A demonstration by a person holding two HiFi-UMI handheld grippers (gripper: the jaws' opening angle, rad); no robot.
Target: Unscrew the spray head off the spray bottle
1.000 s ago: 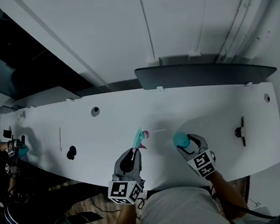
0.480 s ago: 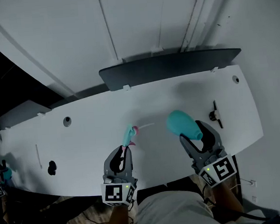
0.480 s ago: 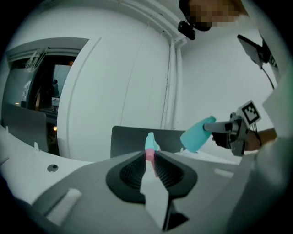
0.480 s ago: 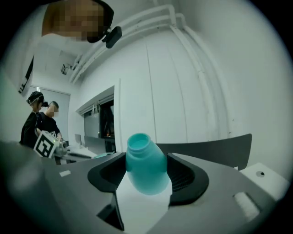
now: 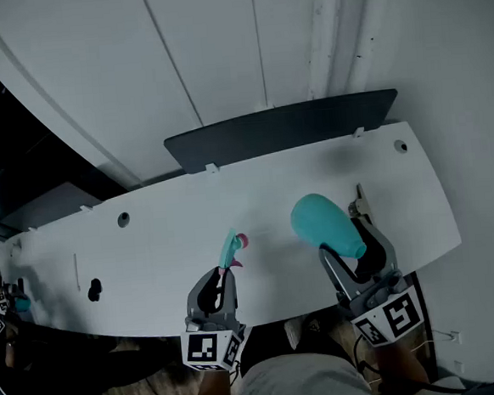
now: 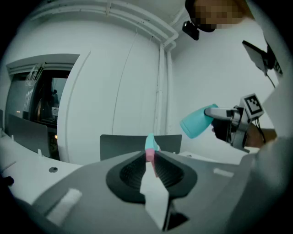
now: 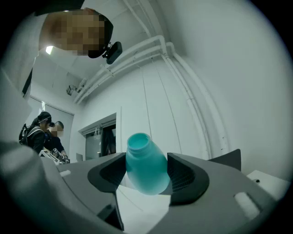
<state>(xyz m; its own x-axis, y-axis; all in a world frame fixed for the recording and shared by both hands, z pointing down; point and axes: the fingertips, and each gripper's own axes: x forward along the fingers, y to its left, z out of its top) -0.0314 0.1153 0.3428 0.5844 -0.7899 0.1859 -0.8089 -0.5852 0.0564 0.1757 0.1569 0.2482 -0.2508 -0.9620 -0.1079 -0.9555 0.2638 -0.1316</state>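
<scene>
The teal spray bottle (image 5: 321, 225) has no head on it and is held off the white table (image 5: 148, 243), with my right gripper (image 5: 350, 245) shut on its body. In the right gripper view the bottle (image 7: 146, 169) fills the gap between the pads of the right gripper (image 7: 146, 172), a round rim at its far end. My left gripper (image 5: 222, 275) is shut on the separate spray head (image 5: 230, 249), teal with a pink part. The spray head (image 6: 149, 146) pokes out past the jaws of the left gripper (image 6: 150, 157). Head and bottle are well apart.
A dark panel (image 5: 284, 130) stands along the table's back edge. A small black object (image 5: 94, 290) and a round hole (image 5: 123, 218) are on the left, a black fitting (image 5: 358, 201) on the right. Another person's gripper (image 5: 0, 301) shows at far left.
My right gripper has lifted the bottle and carried it right, away from the spray head. The left gripper has stayed shut on the head, nearly in place.
</scene>
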